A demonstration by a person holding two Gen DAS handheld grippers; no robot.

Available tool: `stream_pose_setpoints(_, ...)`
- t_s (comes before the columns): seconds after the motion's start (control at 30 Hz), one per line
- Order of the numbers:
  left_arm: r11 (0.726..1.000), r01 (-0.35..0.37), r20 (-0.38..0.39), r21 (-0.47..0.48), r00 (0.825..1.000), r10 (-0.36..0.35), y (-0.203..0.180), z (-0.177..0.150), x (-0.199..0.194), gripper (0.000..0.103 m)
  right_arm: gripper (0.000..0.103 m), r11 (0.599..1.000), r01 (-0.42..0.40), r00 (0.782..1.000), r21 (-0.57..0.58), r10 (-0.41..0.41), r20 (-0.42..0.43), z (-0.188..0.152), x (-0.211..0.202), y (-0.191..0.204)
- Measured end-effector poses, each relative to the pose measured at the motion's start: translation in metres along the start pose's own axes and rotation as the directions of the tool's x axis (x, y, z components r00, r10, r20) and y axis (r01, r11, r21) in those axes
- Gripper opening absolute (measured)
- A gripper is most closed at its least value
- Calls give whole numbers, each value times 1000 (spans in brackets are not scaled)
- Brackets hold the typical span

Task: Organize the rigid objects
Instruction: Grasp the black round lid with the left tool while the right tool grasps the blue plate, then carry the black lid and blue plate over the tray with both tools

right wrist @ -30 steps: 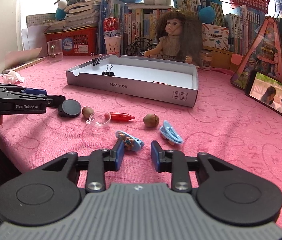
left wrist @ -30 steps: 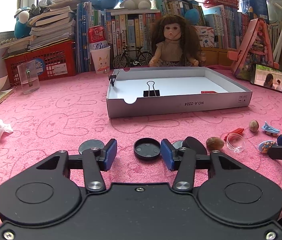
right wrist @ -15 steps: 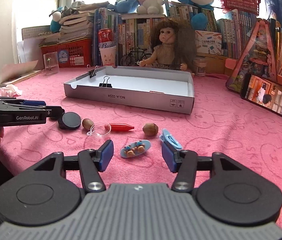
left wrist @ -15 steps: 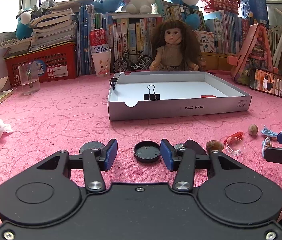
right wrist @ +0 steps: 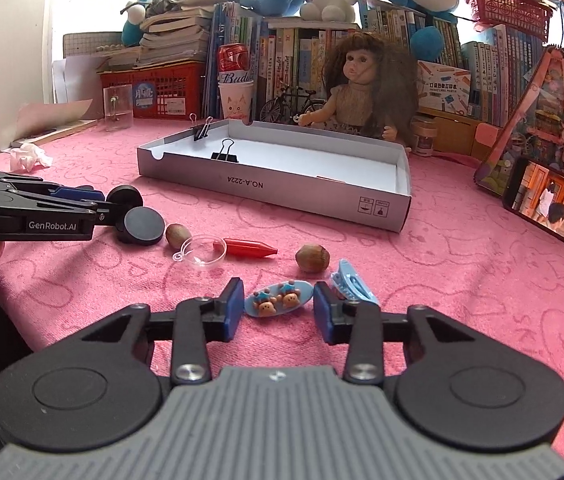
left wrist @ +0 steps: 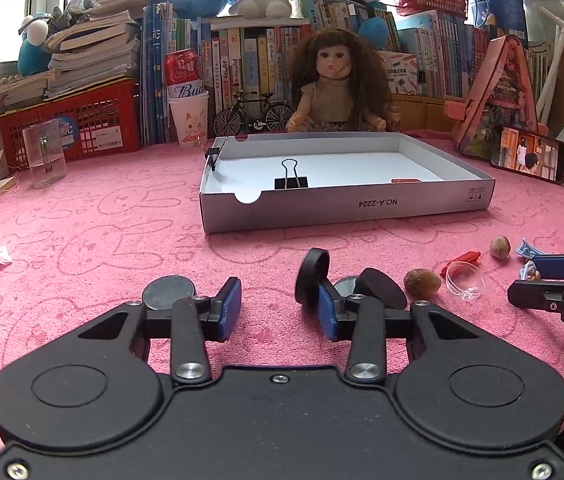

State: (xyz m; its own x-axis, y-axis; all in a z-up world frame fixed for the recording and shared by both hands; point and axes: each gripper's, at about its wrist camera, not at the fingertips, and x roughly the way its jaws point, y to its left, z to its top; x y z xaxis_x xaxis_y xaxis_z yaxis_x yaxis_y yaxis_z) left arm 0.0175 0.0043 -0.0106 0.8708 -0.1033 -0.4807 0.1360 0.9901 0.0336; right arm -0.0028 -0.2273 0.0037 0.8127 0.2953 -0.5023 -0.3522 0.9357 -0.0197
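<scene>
In the left wrist view my left gripper [left wrist: 278,310] rests low on the pink cloth with its jaws closing. A black round cap [left wrist: 313,276] stands on edge against the right pad, and a gap separates it from the left pad. In the right wrist view my right gripper [right wrist: 278,314] is closing on a blue oval hair clip [right wrist: 280,302] with two little bears. The clip lies crosswise and touches both pads. The grey cardboard box [left wrist: 345,208] stands further back and holds a black binder clip [left wrist: 290,180].
On the cloth between the grippers lie a second black cap [right wrist: 144,226], two nuts [right wrist: 178,234] [right wrist: 312,258], a clear dome [right wrist: 204,252], a red stick [right wrist: 248,248] and a blue claw clip [right wrist: 351,284]. A phone [right wrist: 553,208] leans at the right. A doll [left wrist: 333,92] sits behind the box.
The black cap lay flat between my left fingers and now stands on edge against the right one. My right jaws widened, then closed around the hair clip, which turned crosswise.
</scene>
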Motion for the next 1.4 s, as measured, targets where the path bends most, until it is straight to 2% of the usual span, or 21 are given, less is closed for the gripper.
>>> stream_pose_setpoints(0.17,999,-37,38,18,999,36,-3,2,-4,38,43,1000,16,1000,10,-16,13,2,-1,-2)
stream_pose_setpoints(0.3,999,-45,26,6,999,45,-2,7,2,39,43,999,22,1000,36,-22,10,2,1,-5)
stream_pose_setpoints(0.4,999,-38,19,4,999,38,-2,9,6,44,43,999,18,1000,35,-18,9,2,0,-5)
stream_pose_setpoints(0.57,999,-43,4,16,999,43,-6,7,14,44,44,999,12,1000,33,-12,0,0,1,-4)
stream_pose_setpoints(0.63,999,-40,5,20,999,40,-7,7,14,42,44,999,9,1000,33,-9,0,0,1,-4)
stream_pose_setpoints(0.7,1000,-10,-3,10,1000,10,-6,8,14,30,43,999,10,1000,32,-10,1,0,0,-3)
stream_pose_setpoints(0.93,1000,-3,-2,-11,1000,3,-7,15,8,30,42,999,16,999,50,-18,31,8,-2,-1)
stream_pose_setpoints(1.2,999,31,46,-24,999,-30,-4,45,5,30,42,991,60,995,120,-69,67,30,5,-12)
stream_pose_setpoints(1.4,996,56,35,-68,998,-54,3,79,26,30,42,972,119,989,203,-135,65,57,24,-31)
